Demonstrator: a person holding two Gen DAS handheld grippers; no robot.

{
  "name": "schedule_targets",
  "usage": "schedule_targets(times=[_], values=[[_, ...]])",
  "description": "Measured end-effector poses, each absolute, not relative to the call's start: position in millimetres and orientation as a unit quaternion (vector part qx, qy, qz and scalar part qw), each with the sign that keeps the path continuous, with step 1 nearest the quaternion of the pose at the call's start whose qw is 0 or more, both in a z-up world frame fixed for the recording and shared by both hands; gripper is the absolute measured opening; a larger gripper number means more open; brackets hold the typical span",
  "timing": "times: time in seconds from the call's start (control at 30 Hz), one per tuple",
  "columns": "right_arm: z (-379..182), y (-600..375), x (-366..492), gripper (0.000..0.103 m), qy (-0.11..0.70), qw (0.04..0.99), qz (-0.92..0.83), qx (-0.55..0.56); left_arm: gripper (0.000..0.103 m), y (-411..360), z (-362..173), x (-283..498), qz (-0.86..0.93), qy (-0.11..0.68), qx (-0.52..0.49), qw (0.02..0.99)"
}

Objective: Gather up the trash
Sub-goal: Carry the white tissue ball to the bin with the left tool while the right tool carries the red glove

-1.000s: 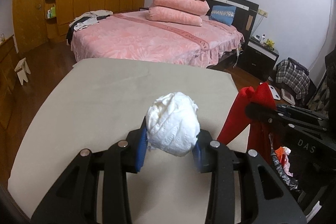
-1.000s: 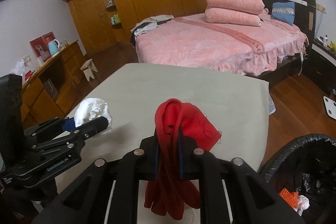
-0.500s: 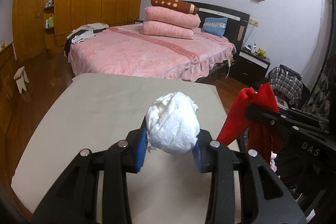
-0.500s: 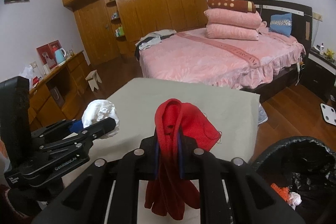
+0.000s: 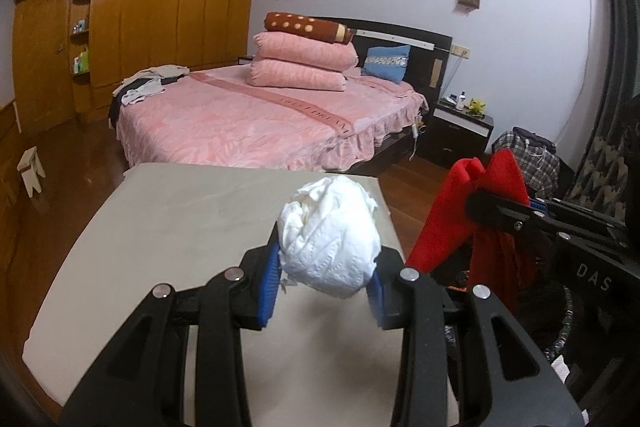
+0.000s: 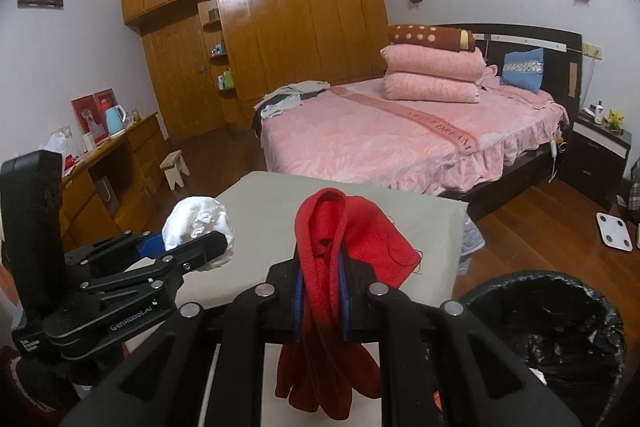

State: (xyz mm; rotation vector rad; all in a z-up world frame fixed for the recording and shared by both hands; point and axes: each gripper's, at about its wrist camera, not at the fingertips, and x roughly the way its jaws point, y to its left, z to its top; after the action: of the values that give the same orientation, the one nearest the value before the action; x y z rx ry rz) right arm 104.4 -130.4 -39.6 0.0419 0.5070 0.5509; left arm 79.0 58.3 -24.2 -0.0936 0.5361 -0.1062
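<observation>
A crumpled white paper wad (image 5: 330,239) is clamped between the blue pads of my left gripper (image 5: 325,277), held in the air above the beige table (image 5: 168,227). From the right wrist view the same white wad (image 6: 198,227) shows at the left, in the left gripper (image 6: 188,251). My right gripper (image 6: 321,291) is shut on a red cloth (image 6: 340,247) that droops below its fingers. In the left wrist view the red cloth (image 5: 472,219) hangs at the right, over a black-lined trash bin (image 5: 560,315).
The trash bin (image 6: 560,327) stands at the table's right side with bits of litter inside. Beyond the table are a pink bed (image 6: 400,139), a wooden wardrobe (image 6: 280,27), a desk (image 6: 116,163), a small stool (image 6: 176,171) and a nightstand (image 6: 600,155).
Both grippers have risen and drawn back with their loads; the table looks lower and farther, more of the walls shows. The bin's rim is nearer in the right wrist view.
</observation>
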Motion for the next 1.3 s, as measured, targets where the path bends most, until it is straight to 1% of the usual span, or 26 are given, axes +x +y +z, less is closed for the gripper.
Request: schedule_targets(times=[0.5,1.03,1.3], values=[[-19,-183,72,0.014,0.214,0.949,0.229,0.023,0.035,7,-7,64,-0.104,0.240,-0.025,0.965],[-14,-234,51,0.014,0.196,0.963,0.181,0.034,0.036,-54,5,51,-0.152,0.223,-0.001,0.963],[-20,-268,46,0.014,0.199,0.969,0.144,0.040,0.037,-89,-1,55,-0.188,0.226,0.014,0.956]])
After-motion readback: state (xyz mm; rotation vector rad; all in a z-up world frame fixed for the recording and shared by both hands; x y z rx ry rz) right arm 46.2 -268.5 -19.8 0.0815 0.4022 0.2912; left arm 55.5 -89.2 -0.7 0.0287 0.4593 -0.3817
